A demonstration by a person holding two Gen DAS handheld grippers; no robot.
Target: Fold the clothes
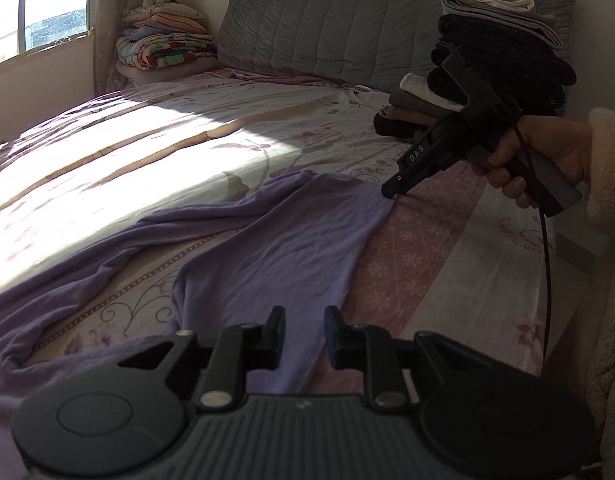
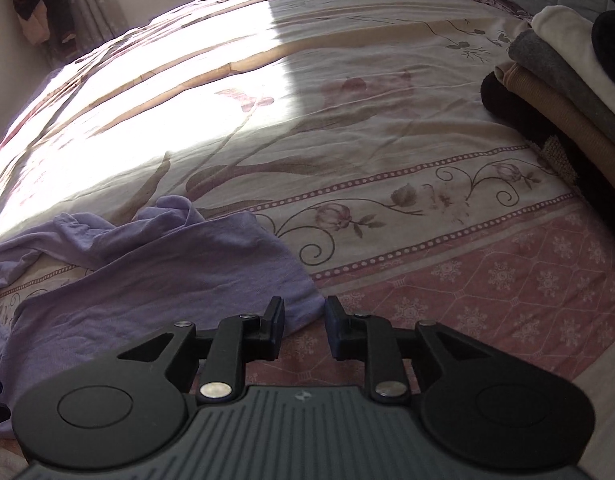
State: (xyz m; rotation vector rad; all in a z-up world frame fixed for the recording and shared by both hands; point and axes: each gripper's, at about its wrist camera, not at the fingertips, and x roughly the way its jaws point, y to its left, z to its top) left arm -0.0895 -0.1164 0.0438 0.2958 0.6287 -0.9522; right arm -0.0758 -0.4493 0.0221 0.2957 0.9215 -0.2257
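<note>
**One lilac garment spread out, folded stacks waiting at the headboard**

A single lilac garment (image 1: 275, 240) lies loose and rumpled across the near side of the bed (image 1: 187, 140), unfolded.

The right gripper (image 1: 389, 194), held in a hand (image 1: 547, 152), has its tips at the garment's far corner; in its own view the jaws stand apart, with the cloth edge just reaching between them and nothing pinched.

The left gripper (image 1: 304, 334) hovers over the near end, jaws parted and empty.

Beside the headboard (image 1: 367, 20) sits one tall pile of folded clothes (image 1: 487, 72), so I judge part of the work done. A second, colourful bedding pile (image 1: 167, 48) rests by the window (image 1: 39, 4).
</note>
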